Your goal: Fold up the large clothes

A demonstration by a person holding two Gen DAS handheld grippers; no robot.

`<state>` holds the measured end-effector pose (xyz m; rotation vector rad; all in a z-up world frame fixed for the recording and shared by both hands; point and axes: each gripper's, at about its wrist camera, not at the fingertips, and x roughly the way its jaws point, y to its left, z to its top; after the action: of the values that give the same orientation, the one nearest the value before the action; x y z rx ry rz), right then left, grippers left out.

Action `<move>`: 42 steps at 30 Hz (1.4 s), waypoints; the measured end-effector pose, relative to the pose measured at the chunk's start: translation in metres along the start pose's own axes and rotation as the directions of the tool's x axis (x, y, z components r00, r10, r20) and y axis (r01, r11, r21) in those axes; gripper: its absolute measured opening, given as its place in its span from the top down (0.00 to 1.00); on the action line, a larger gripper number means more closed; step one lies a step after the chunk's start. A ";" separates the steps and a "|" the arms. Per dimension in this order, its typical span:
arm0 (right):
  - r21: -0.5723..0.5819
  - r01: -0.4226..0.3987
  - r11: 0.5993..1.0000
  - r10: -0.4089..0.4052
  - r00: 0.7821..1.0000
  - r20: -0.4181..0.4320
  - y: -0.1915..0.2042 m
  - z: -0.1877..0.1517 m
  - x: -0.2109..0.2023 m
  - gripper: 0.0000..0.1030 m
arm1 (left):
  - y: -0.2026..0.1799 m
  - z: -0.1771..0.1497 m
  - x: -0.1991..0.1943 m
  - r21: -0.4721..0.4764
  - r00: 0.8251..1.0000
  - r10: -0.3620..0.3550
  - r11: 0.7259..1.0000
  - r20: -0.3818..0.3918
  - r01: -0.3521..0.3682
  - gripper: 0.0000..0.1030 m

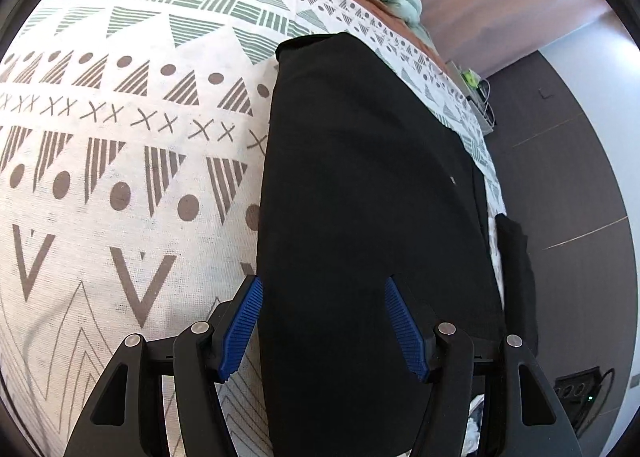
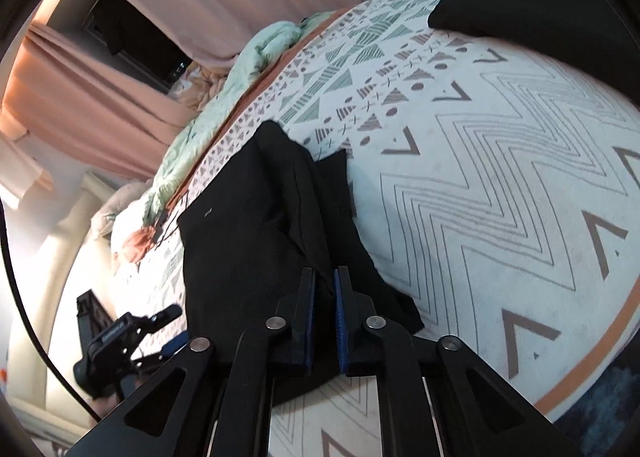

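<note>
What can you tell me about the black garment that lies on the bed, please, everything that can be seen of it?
The black garment is plain dark cloth, matte, with one tiny pale mark. It lies on the patterned bedspread near its edge, long and partly folded, with layers overlapping in the right wrist view. The left tool is open, its blue pads either side of the cloth. The right tool is shut on a ridge of the fabric.

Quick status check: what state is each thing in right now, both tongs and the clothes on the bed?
Left tongs: open, straddling the black garment.
Right tongs: shut on the black garment's edge.
Black garment: partly folded, rumpled, on the bedspread.
Second dark garment: lying at the far bed edge.
</note>
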<state>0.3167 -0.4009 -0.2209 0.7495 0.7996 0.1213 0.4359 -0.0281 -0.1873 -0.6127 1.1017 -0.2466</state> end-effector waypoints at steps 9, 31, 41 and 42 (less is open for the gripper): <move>0.021 -0.048 0.999 0.049 0.998 -0.032 -0.012 -0.011 -0.013 0.94 | -0.003 0.001 0.002 0.042 1.000 -0.009 0.999 -0.008 0.010 0.38; -0.055 0.093 0.994 -0.095 0.995 -0.032 -0.012 0.017 -0.006 0.67 | 0.002 0.003 0.015 0.003 0.997 -0.047 0.999 -0.065 0.048 0.39; -0.172 0.077 0.982 -0.083 0.996 -0.028 0.055 0.076 0.036 0.58 | 0.015 0.019 -0.010 -0.024 0.995 -0.100 0.995 0.020 0.101 0.39; -0.186 0.077 0.979 -0.086 0.996 -0.038 0.061 0.081 0.044 0.58 | 0.018 0.021 -0.012 -0.031 0.994 -0.112 0.993 0.021 0.112 0.39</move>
<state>0.4144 -0.3849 -0.1708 0.5395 0.8491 0.1375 0.4469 -0.0008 -0.1821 -0.7053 1.0559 -0.3197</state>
